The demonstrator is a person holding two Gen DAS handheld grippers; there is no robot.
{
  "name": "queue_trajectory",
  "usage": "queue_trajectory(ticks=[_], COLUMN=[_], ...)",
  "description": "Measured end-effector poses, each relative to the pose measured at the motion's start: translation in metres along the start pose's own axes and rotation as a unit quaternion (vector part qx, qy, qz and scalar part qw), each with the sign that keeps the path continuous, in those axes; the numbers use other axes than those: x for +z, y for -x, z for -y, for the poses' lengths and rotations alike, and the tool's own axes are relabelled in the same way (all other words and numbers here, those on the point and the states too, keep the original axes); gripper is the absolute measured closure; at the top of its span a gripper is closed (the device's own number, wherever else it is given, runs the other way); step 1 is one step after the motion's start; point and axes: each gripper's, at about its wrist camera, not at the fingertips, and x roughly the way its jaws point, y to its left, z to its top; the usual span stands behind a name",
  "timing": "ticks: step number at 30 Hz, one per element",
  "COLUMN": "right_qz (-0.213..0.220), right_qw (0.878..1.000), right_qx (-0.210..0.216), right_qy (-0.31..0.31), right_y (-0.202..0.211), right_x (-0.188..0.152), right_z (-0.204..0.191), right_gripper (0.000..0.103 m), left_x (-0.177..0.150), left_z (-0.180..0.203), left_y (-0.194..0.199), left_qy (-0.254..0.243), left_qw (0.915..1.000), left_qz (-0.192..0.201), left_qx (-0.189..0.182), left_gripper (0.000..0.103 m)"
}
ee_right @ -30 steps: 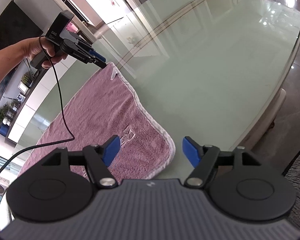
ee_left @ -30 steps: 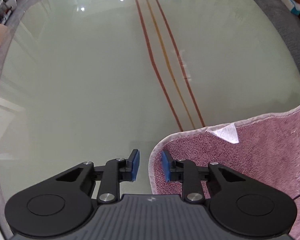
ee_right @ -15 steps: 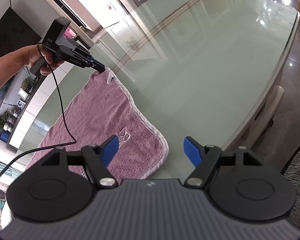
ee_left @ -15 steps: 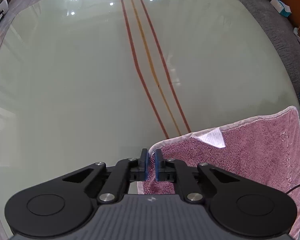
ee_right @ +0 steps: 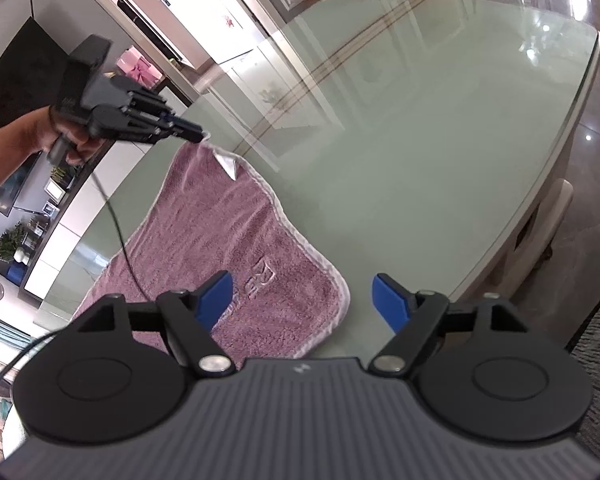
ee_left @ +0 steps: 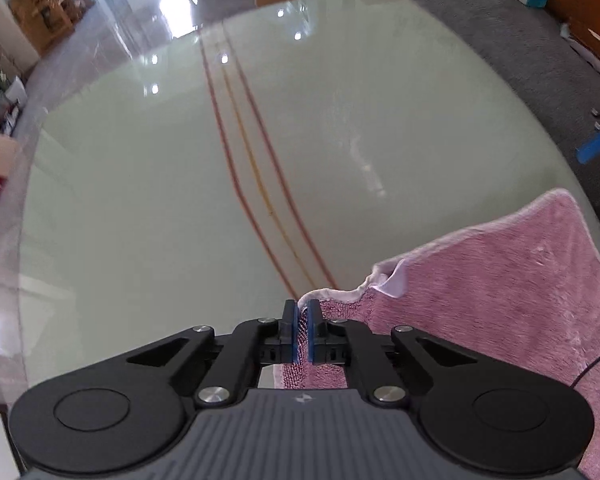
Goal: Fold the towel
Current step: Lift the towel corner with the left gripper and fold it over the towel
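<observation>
Pink towel point(ee_right: 236, 240) lies flat on the glass table point(ee_right: 420, 140), lower left to centre of the right wrist view, one far corner raised. Left gripper point(ee_left: 301, 336) has its fingers together, clamped on that corner's white hem, bottom centre of the left wrist view. Right gripper point(ee_right: 302, 300) hovers over the near corner at lower centre, fingers apart and opening wider, nothing pinched; the corner lies under the gap.

Step in hand, as I read it: take both corners of one short edge. To do it well, drop the right gripper so its pads straddle the hem of the near corner, bite deep enough that the terry cannot slip, then lift both corners level so the edge stays taut. The care label point(ee_right: 229, 164) hangs near the left grip; keep it out of the fold.

Versus a second ago: left fingers were apart beside the flat corner; now closed and the corner is lifted, cloth wrinkled. Right fingers stand slightly wider.
</observation>
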Motion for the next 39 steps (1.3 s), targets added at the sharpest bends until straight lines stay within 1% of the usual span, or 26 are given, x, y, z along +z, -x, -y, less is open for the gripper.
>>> queue_trajectory(ticks=[2,3,6,7,8,10,12,15,17,18,19,23,26,28,29,31,32,34,39], right_qz=[0.0,0.001,0.004,0.004,0.005,0.004,0.003,0.004,0.005,0.006,0.006,0.006,0.004,0.003,0.003,0.004,0.005,0.005,0.004], right_qw=[1.0,1.0,1.0,1.0,1.0,1.0,1.0,1.0,1.0,1.0,1.0,1.0,1.0,1.0,1.0,1.0,1.0,1.0,1.0], right_qx=[0.002,0.002,0.004,0.004,0.005,0.007,0.008,0.009,0.01,0.01,0.01,0.011,0.011,0.011,0.011,0.01,0.01,0.01,0.011], right_qy=[0.001,0.003,0.009,0.01,0.012,0.014,0.016,0.02,0.023,0.023,0.024,0.026,0.025,0.025,0.026,0.027,0.027,0.027,0.027], right_y=[0.0,0.0,0.002,0.002,0.002,0.002,0.001,0.004,0.006,0.006,0.006,0.005,0.004,0.006,0.006,0.007,0.007,0.008,0.007], right_x=[0.0,0.0,0.0,0.0,-0.001,-0.003,-0.003,-0.002,-0.001,-0.001,-0.001,-0.002,-0.004,-0.006,-0.006,-0.006,-0.005,-0.006,-0.008], right_z=[0.0,-0.001,-0.002,-0.003,-0.003,-0.006,-0.007,-0.008,-0.009,-0.009,-0.01,-0.013,-0.013,-0.013,-0.013,-0.013,-0.013,-0.013,-0.013], right_gripper=[0.024,0.024,0.024,0.023,0.022,0.021,0.021,0.021,0.021,0.021,0.021,0.021,0.02,0.02,0.019,0.019,0.019,0.019,0.019], left_x=[0.001,0.005,-0.015,-0.021,-0.027,-0.041,-0.05,-0.058,-0.059,-0.054,-0.054,-0.052,-0.059,-0.059,-0.059,-0.059,-0.059,-0.059,-0.058], left_z=[0.025,0.022,0.045,0.064,0.078,0.091,0.101,0.112,0.116,0.124,0.125,0.138,0.144,0.147,0.147,0.148,0.148,0.147,0.147], left_y=[0.002,-0.007,-0.005,-0.007,-0.008,-0.007,-0.012,-0.016,-0.013,-0.02,-0.018,-0.021,-0.031,-0.039,-0.041,-0.046,-0.047,-0.049,-0.052], left_qy=[-0.018,-0.021,-0.043,-0.057,-0.071,-0.081,-0.075,-0.068,-0.067,-0.068,-0.074,-0.1,-0.125,-0.133,-0.135,-0.141,-0.142,-0.144,-0.159], left_qw=[0.9995,0.9992,0.9961,0.9934,0.9912,0.9882,0.988,0.988,0.9866,0.9862,0.9853,0.9835,0.9778,0.9755,0.9747,0.9736,0.9736,0.9734,0.9702], left_qz=[0.015,0.019,0.032,0.034,0.034,0.036,0.03,0.025,0.028,0.027,0.025,0.004,-0.019,-0.03,-0.032,-0.04,-0.043,-0.05,-0.06], left_qx=[0.023,0.029,0.069,0.093,0.107,0.125,0.131,0.137,0.146,0.148,0.152,0.151,0.167,0.172,0.175,0.175,0.174,0.171,0.173], left_gripper=[0.099,0.099,0.098,0.098,0.098,0.097,0.096,0.088,0.078,0.07,0.065,0.057,0.057,0.059,0.06,0.068,0.069,0.073,0.076])
